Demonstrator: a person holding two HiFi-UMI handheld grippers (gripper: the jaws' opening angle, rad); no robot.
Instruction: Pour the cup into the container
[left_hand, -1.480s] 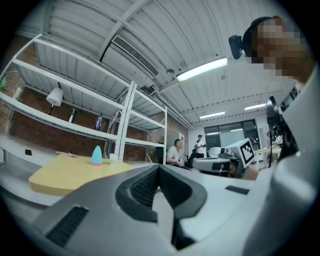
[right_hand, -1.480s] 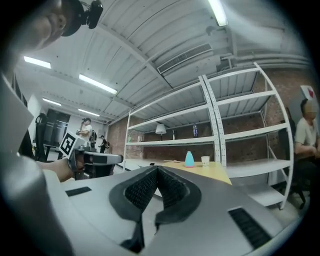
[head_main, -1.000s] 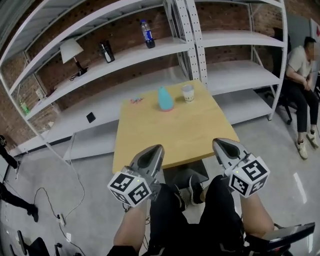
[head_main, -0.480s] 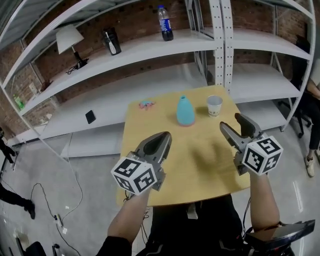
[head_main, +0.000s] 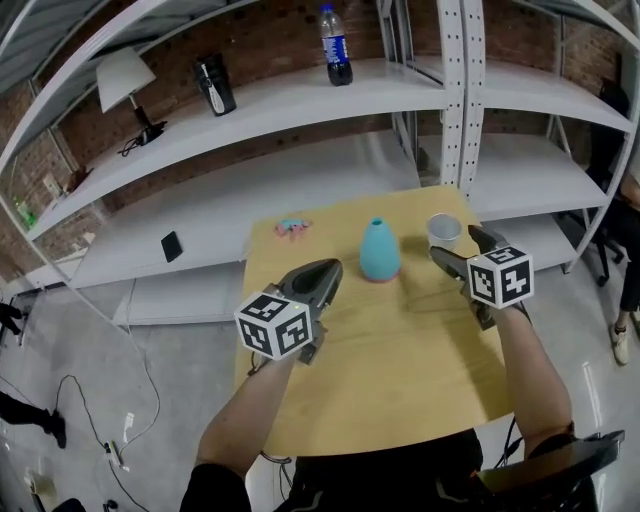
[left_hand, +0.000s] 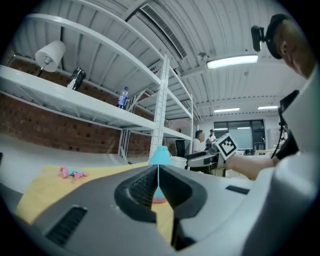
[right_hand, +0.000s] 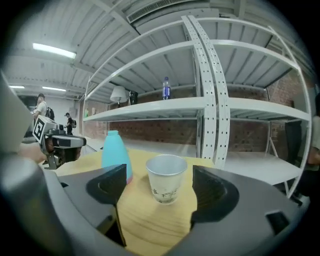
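Observation:
A white paper cup (head_main: 443, 229) (right_hand: 166, 177) stands upright near the far right corner of the wooden table (head_main: 400, 370). Left of it stands a light blue bottle-shaped container (head_main: 380, 250) (right_hand: 116, 155) (left_hand: 161, 156). My right gripper (head_main: 458, 246) (right_hand: 160, 200) is open; its jaws have just been opening and nothing is between them. The cup stands just ahead of their tips, in line with the gap. My left gripper (head_main: 325, 272) (left_hand: 158, 175) is shut and empty, a short way left of the container and nearer to me.
A small pink and blue object (head_main: 292, 227) (left_hand: 70, 173) lies at the table's far left. White shelving behind holds a drinks bottle (head_main: 335, 45), a black flask (head_main: 213, 85), a lamp (head_main: 118, 85) and a phone (head_main: 171, 246). A shelf upright (head_main: 465, 100) rises just behind the cup.
Both grippers have come forward from my lap to over the table, toward the cup and container. The right gripper's jaws went from shut to wide open.

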